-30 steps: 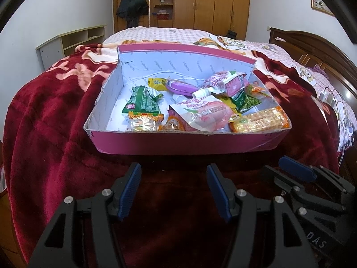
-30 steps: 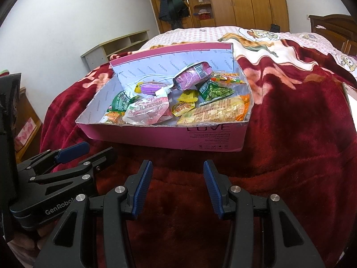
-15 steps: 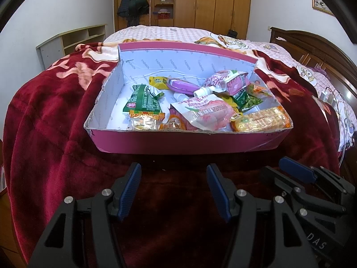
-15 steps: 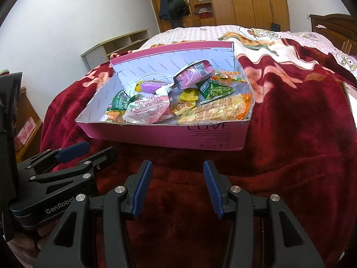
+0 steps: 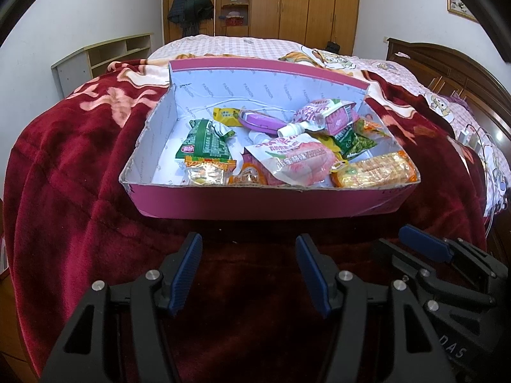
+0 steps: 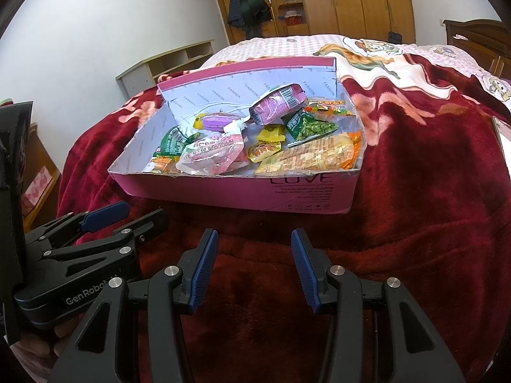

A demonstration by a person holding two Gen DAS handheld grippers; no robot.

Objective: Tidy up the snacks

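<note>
A pink cardboard box with a white lining sits on a dark red blanket. Several snack packets lie in it: a green packet, a pink pouch with a white spout, a purple case, a green pea bag and an orange biscuit pack. My left gripper hangs open just short of the box's near wall, nothing between its fingers. My right gripper is open too, beside it on the right, empty.
The box rests on a bed whose far half has a pink checked cover. A wooden headboard runs along the right. A grey shelf unit stands by the left wall and wooden wardrobes fill the back.
</note>
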